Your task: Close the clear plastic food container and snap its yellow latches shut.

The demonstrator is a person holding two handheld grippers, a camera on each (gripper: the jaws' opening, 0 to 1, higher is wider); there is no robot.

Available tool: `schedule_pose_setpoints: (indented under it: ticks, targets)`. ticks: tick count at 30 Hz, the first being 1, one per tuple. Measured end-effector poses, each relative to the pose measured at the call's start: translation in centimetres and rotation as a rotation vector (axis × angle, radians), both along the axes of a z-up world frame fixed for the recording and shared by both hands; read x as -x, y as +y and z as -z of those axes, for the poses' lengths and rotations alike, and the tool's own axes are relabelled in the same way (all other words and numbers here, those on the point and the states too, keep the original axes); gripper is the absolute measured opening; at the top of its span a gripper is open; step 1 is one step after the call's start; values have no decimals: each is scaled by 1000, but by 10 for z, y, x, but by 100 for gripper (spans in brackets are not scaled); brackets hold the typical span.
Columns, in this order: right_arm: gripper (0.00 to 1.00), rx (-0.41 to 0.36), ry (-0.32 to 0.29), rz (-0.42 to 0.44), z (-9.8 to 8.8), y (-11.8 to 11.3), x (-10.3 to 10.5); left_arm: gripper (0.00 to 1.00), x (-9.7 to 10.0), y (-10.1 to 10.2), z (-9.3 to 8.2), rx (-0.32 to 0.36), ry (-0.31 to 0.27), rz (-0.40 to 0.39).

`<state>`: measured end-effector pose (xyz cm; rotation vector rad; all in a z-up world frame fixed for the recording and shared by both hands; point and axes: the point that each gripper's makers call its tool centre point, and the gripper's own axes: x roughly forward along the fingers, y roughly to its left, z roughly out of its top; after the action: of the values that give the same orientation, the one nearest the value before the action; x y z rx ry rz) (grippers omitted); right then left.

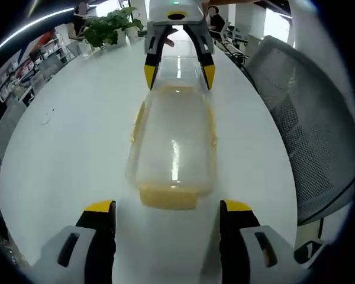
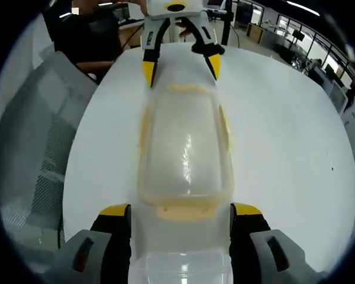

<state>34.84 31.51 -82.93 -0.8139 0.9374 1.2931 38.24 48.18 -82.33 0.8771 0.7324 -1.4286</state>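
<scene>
The left hand-held gripper (image 1: 167,214) has its jaws spread wide and grips nothing, its tips at 7 and 5 o'clock of the left gripper view, just short of the near end of the clear plastic food container (image 1: 174,145). The container lies lengthwise on the white desk (image 1: 65,154), lid on top, with a yellow latch (image 1: 168,198) at the near end apparently not yet snapped down. At 12 o'clock the right hand-held gripper (image 1: 178,76) straddles the far end, also released. In the right gripper view its own jaws flank the container's near end at 6 o'clock. To latch well, I judge each gripper should press straight down on its end latch while the other steadies. Both grippers point level along the container, facing each other.
</scene>
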Motion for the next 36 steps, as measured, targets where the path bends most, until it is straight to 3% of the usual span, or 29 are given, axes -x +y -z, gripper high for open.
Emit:
schedule_pose_setpoints:
  ticks: [12, 22, 28, 30, 31, 36]
  targets:
    - [61, 51, -9, -44, 5, -2, -8, 67, 0, -6, 7, 3, 42, 16]
    - [56, 59, -12, -46, 5, 1, -11, 53, -2, -10, 6, 13, 52, 52]
    - [50, 78, -13, -53, 5, 0, -15, 49, -1, -11, 6, 13, 53, 66]
    - [40, 90, -16, -52, 5, -1, -16, 47, 1, -10, 6, 11, 50, 88]
    - [40, 89, -15, -51, 5, -1, -16, 46, -2, -9, 8, 4, 57, 37]
    - [40, 107, -15, -50, 8, -2, -15, 40, 2, -10, 8, -5, 44, 55]
